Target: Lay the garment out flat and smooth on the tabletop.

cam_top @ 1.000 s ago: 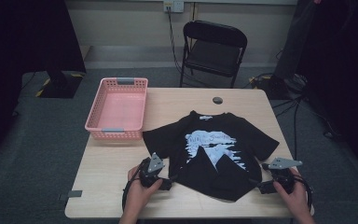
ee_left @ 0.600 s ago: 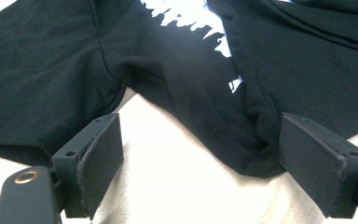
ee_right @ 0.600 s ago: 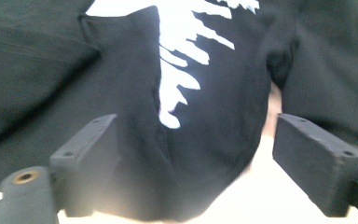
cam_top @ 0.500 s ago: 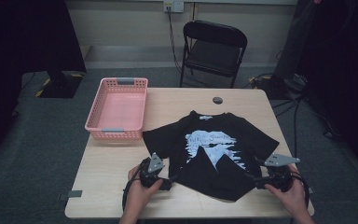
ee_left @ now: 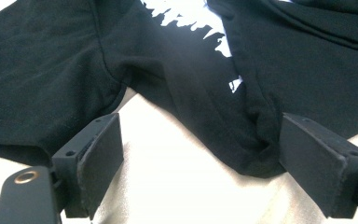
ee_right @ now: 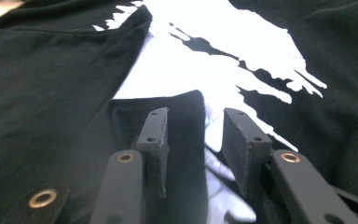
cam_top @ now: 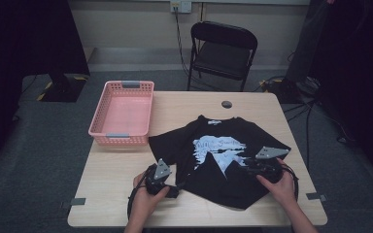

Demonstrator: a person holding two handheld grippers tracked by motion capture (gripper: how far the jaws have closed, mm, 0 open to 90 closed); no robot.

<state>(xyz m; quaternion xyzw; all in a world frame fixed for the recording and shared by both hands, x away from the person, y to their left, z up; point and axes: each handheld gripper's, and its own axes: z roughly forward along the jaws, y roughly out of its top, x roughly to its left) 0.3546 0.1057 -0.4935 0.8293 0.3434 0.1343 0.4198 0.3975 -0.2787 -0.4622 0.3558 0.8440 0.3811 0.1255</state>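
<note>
A black T-shirt (cam_top: 223, 145) with a white print lies spread on the wooden table (cam_top: 116, 179). My left gripper (cam_top: 174, 187) rests at the shirt's near left edge. In the left gripper view it (ee_left: 200, 126) stands open and wide, with bare table and a bunched fold of the shirt (ee_left: 51, 70) between the jaws. My right gripper (cam_top: 246, 165) lies on the shirt's right half. Its jaws (ee_right: 196, 116) have just been closing. A raised flap of black cloth (ee_right: 186, 130) stands between them, against the left pad, with a gap at the right pad.
A pink plastic basket (cam_top: 119, 138) stands at the table's left side. A small dark round thing (cam_top: 227, 104) lies near the far edge. A black folding chair (cam_top: 223, 48) stands behind the table. Cables trail from both grippers.
My right hand has moved left and a little forward, from the shirt's right edge onto the shirt. The left hand has stayed where it was.
</note>
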